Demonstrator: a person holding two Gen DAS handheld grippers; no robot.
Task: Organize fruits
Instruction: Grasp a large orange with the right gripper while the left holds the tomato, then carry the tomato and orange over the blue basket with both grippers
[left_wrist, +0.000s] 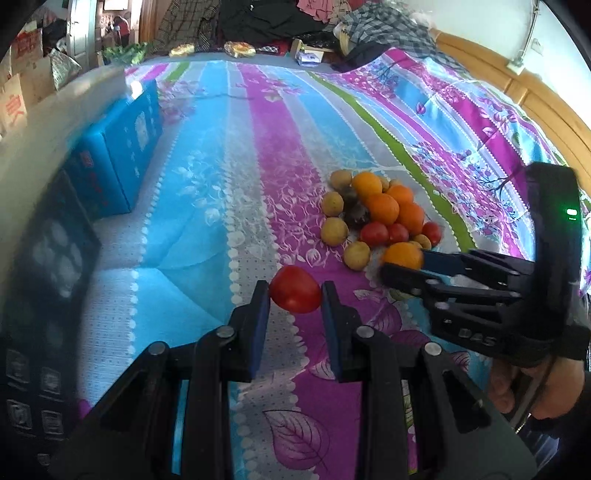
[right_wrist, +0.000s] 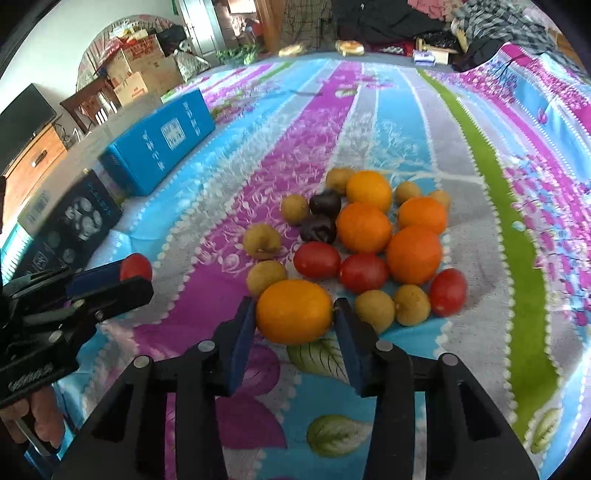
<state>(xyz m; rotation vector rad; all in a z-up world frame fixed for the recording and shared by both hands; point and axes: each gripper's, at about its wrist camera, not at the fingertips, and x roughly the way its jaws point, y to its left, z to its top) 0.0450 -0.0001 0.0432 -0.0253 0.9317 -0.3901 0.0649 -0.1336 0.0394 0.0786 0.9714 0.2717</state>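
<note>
Left gripper (left_wrist: 295, 291) clamps a red tomato (left_wrist: 295, 290); right gripper (right_wrist: 295, 314) pinches the nearest orange (right_wrist: 293, 312), other fruit just beyond.

A red tomato (left_wrist: 294, 289) is held off the bed; an orange (right_wrist: 293, 311) lies at the fruit pile's (right_wrist: 369, 236) near edge.

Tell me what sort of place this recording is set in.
Most likely a lived-in bedroom: the fruit lies on a bed covered with a striped floral sheet, clothes are heaped at its far end, and stacked cardboard boxes and a dark TV stand beside it.
</note>
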